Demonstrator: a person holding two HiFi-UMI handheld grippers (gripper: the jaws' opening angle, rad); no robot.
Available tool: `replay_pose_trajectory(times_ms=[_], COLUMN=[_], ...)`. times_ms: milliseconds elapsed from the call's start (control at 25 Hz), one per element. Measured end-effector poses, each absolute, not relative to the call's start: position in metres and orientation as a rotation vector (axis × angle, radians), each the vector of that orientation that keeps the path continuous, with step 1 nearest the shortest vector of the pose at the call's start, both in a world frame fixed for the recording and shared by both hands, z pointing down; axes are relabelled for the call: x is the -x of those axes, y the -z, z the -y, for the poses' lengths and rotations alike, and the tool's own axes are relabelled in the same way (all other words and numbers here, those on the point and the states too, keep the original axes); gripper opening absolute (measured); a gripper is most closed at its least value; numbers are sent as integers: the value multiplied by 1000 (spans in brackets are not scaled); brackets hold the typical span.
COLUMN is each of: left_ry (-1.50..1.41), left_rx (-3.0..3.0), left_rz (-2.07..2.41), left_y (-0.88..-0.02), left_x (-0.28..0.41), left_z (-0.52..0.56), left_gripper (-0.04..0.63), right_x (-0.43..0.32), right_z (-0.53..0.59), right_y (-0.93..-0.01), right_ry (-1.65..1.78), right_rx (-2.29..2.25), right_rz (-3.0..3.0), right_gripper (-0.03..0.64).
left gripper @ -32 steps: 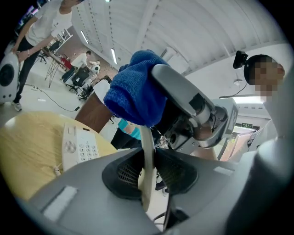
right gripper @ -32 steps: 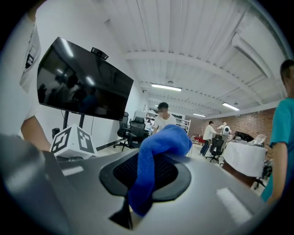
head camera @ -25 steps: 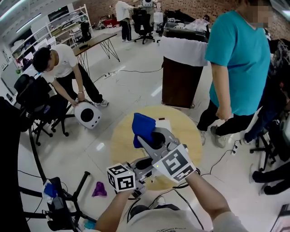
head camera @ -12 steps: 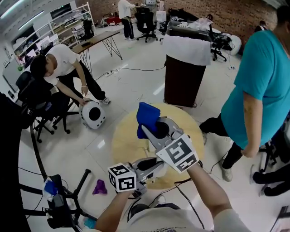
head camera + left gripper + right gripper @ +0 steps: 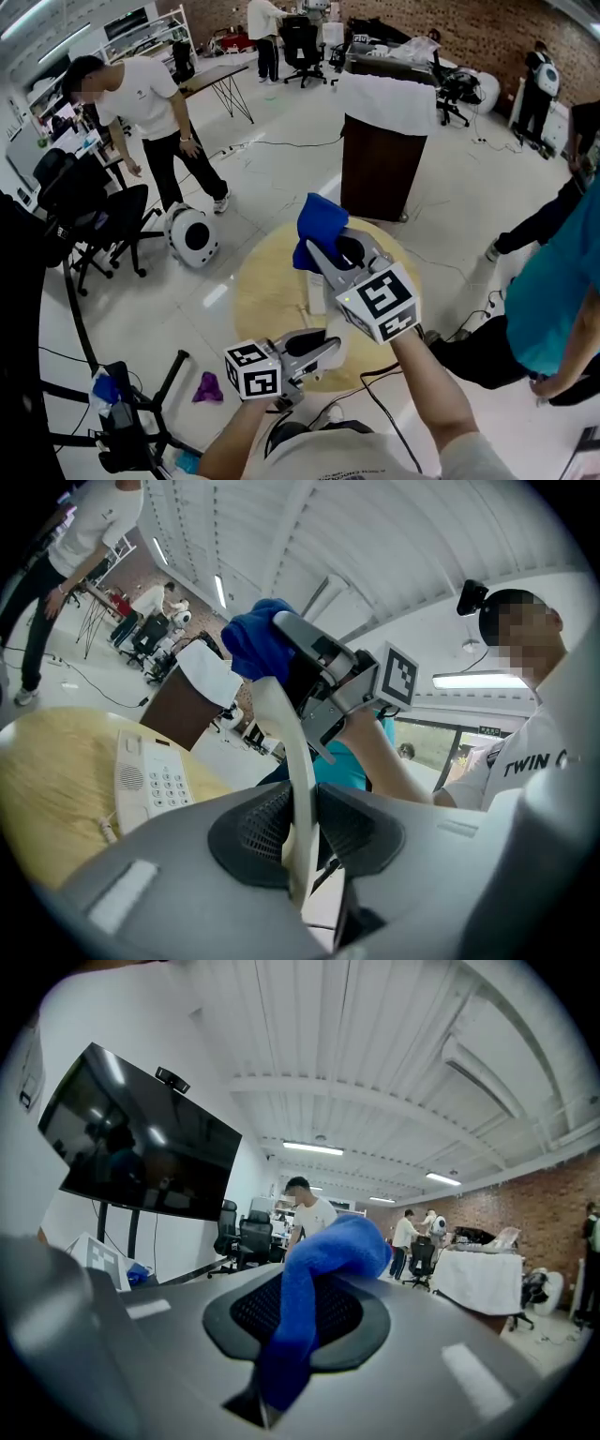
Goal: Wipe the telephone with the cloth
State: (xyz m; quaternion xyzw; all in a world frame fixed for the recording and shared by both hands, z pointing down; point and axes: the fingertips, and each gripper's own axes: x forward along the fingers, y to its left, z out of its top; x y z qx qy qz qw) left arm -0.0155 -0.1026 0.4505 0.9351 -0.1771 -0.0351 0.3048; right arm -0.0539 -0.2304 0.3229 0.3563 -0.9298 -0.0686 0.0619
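My right gripper (image 5: 323, 251) is shut on a blue cloth (image 5: 319, 223) and holds it raised over the round yellow table (image 5: 262, 291). In the right gripper view the cloth (image 5: 314, 1279) hangs bunched between the jaws. My left gripper (image 5: 323, 345) sits low at the table's near edge, shut on the white telephone handset (image 5: 286, 761). The handset stands edge-on and rises toward the cloth (image 5: 258, 644). The white telephone base (image 5: 145, 780) with its keypad lies flat on the table, and in the head view the base (image 5: 315, 296) is under the right gripper.
A dark lectern (image 5: 380, 159) draped in white stands behind the table. A person in teal (image 5: 553, 309) is close on the right, a person in a white shirt (image 5: 155, 103) at the left near a white round robot (image 5: 192, 234). A purple rag (image 5: 206, 389) lies on the floor.
My right gripper has lifted the cloth up and to the right. The person in white has stood up and the person in teal has moved off to the right. The left gripper has stayed put.
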Motion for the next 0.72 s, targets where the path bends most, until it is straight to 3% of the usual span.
replay_pose_trajectory(times_ms=[720], left_ry=[167], left_rx=[-2458], left_rz=[503], left_y=[-443], left_x=[25], left_z=[109], left_gripper=[81], right_x=[10], right_z=[240], right_y=[-337], right_ry=[99], right_rx=[-1234], right_rz=[2794], right_gripper=[64])
